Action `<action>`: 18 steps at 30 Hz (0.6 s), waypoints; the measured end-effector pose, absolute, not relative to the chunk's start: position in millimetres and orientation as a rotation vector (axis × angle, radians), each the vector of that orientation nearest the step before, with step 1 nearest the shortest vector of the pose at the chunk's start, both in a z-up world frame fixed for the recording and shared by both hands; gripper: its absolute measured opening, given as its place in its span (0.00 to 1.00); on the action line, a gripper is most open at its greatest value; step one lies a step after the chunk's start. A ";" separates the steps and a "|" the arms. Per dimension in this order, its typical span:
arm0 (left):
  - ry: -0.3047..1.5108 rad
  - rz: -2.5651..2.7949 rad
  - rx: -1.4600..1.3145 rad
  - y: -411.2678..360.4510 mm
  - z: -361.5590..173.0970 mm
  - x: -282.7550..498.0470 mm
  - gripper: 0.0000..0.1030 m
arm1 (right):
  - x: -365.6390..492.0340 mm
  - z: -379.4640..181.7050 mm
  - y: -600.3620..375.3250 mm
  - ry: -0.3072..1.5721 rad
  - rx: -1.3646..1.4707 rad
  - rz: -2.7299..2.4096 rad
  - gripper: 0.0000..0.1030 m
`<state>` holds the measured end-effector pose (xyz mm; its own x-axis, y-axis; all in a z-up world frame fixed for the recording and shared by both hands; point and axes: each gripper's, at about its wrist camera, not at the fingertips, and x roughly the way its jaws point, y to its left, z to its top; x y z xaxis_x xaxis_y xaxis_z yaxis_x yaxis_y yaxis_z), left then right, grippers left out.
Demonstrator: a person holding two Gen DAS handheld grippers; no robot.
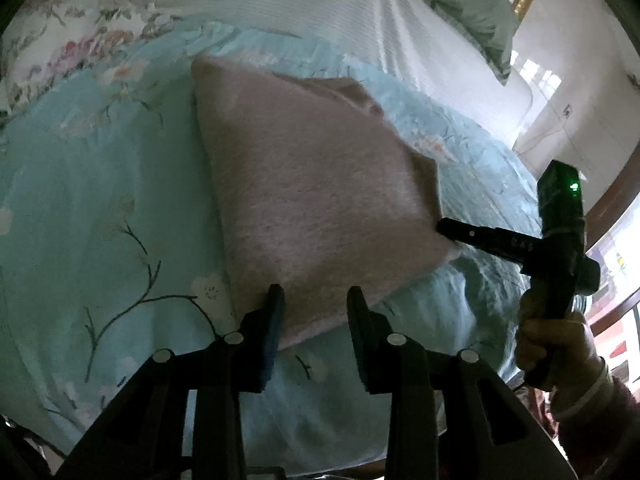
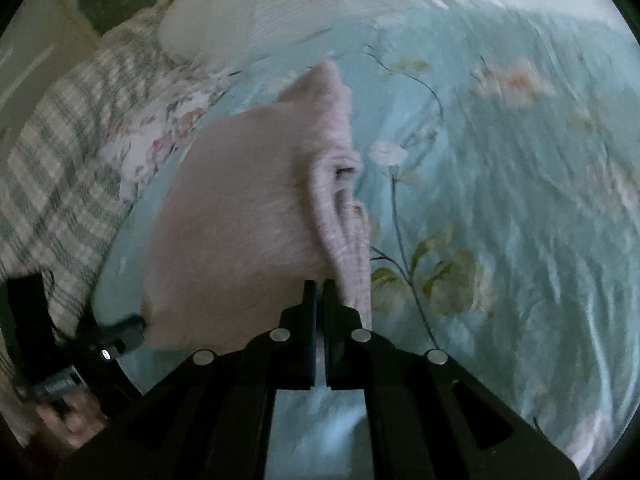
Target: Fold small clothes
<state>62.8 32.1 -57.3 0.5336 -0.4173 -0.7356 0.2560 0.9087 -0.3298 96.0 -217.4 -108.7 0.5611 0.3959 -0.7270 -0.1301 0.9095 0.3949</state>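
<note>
Landmark: the pink knit garment (image 1: pixel 320 184), folded into a rough square and lying flat on the bed.
Left tool (image 1: pixel 316 300): nearest in the left wrist view, at the garment's near edge; its two fingers stand apart, one at each side of that edge, and neither pad presses the cloth.
Left tool from the other side (image 2: pixel 128 334): a dark tip at the garment's near left corner in the right wrist view, with the person's hand (image 2: pixel 74 416) below it on the handle.
Right tool (image 2: pixel 319 286): its fingers are drawn together with only a thin slit between them, clamped on the near end of the garment's folded right edge.
Right tool seen across (image 1: pixel 446 228): its black tip meets the garment's right corner; the person's hand (image 1: pixel 556 344) grips the handle, and a green light (image 1: pixel 575 187) glows on the body above.
Garment's right edge (image 2: pixel 344 208): bunched into ribbed layers that run away from the right tool.
Under the garment: a pale blue quilt (image 1: pixel 80 208) printed with thin branches and white blossoms.
Left of the garment: a green-and-white checked cloth (image 2: pixel 52 184) and a flowered fabric (image 2: pixel 160 136) beside it.
Beyond the garment: a white ribbed sheet (image 1: pixel 280 4), then a green pillow (image 1: pixel 472 12) at the far right.
</note>
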 end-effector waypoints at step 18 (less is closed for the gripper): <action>0.958 -0.332 -0.214 37.8 -72.1 58.6 0.36 | 83.7 -107.8 -218.9 0.957 0.330 0.298 0.03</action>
<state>58.6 37.8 -72.1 0.5301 -0.3696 -0.7632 0.1823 0.9286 -0.3231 83.7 -218.9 -107.8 0.5428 0.3898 -0.7439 -0.1024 0.9099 0.4020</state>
